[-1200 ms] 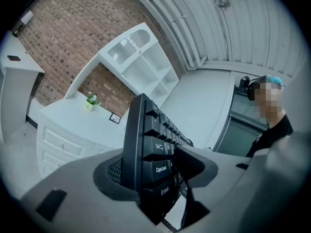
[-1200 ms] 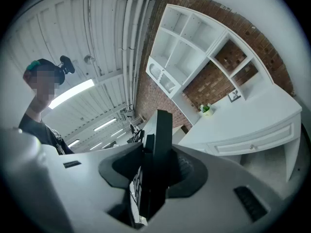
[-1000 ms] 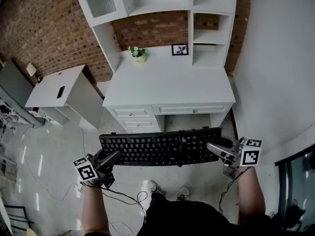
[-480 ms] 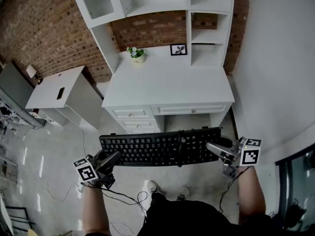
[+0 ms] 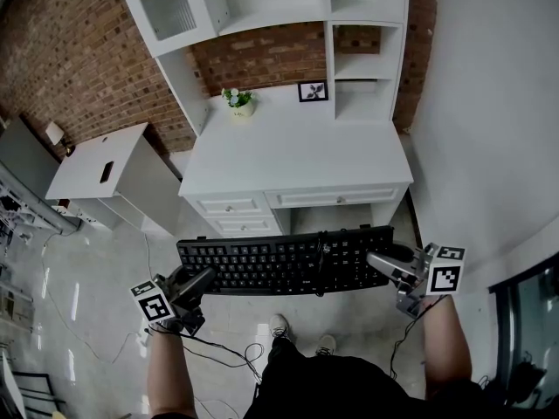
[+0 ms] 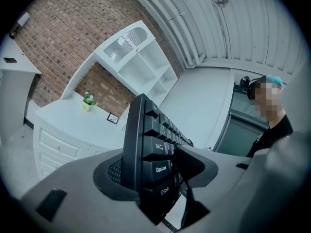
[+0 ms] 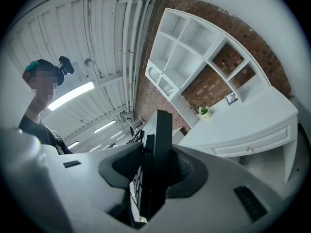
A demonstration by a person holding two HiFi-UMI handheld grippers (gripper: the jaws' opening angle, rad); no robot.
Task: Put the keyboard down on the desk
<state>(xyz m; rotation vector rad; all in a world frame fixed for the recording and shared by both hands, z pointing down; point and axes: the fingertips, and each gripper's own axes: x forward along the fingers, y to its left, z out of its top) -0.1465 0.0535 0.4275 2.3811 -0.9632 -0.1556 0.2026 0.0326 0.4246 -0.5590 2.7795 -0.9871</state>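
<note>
White desk (image 5: 297, 151) stood ahead by a brick wall, and the keyboard (image 5: 284, 264) hung level short of its front edge, left gripper (image 5: 199, 280) and right gripper (image 5: 378, 262) each clamped on one end; mid-carry, it probably next needed moving forward and lowering.

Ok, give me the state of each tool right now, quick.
Left tool: closed on the keyboard, left end.
Right tool: closed on the keyboard, right end.
</note>
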